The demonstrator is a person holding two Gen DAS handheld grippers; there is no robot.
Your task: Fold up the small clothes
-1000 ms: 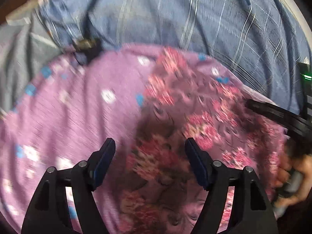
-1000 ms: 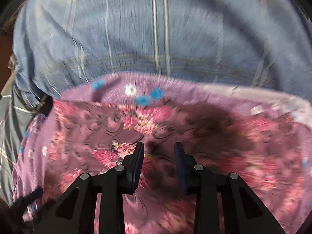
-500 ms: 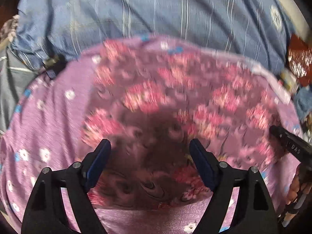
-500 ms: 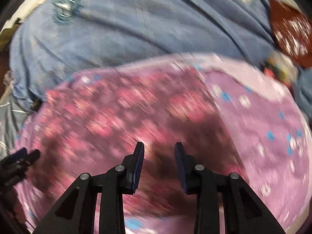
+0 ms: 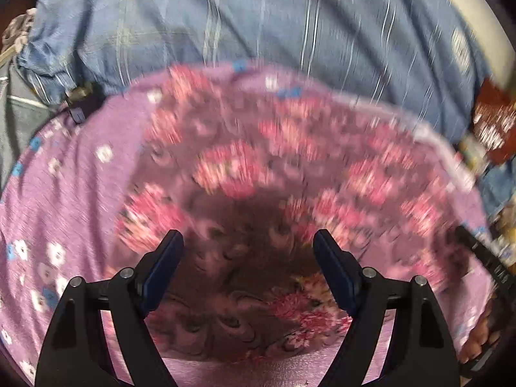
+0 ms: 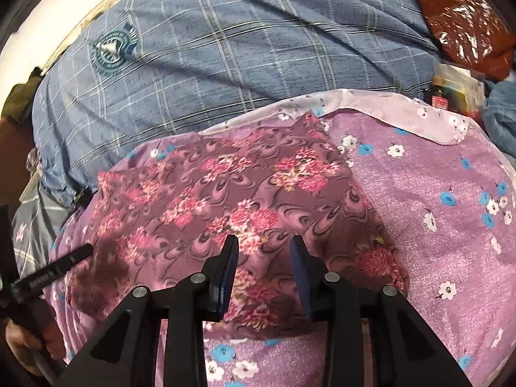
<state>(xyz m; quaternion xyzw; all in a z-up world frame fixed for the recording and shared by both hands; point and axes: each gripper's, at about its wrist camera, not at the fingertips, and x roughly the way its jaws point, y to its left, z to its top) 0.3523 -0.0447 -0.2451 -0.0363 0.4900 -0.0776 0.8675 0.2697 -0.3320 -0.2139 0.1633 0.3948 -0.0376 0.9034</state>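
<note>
In the left wrist view the left gripper [image 5: 248, 251] hovers over the rose-patterned cloth [image 5: 258, 200], its jaws spread wide with nothing between them. This view is smeared by motion, so the cloth's edges are hard to trace here — it seems to lie flat on the lilac flowered blanket [image 5: 64, 200], which shows bare to the left of the gripper. Beyond the blanket lies the blue checked bedsheet [image 5: 258, 25]. At the far right edge the black finger of the right gripper [image 5: 483, 258] juts in.

The right wrist view is sharp. At its far left the left gripper [image 6: 54, 269] reaches in, one black fingertip [image 6: 82, 250] at the cloth's left edge, with the person's hand [image 6: 29, 338] below it. The rose-patterned cloth [image 6: 225, 200] lies spread as a rough rectangle on the lilac flowered blanket [image 6: 435, 209], its near edge just under the right gripper [image 6: 264, 251]. That gripper's jaws stand narrowly apart above the cloth, gripping nothing. The blue checked bedsheet [image 6: 242, 48] fills the background; a red plastic packet [image 6: 461, 16] lies at the top right, with a small dark jar [image 6: 440, 96] below it.
</note>
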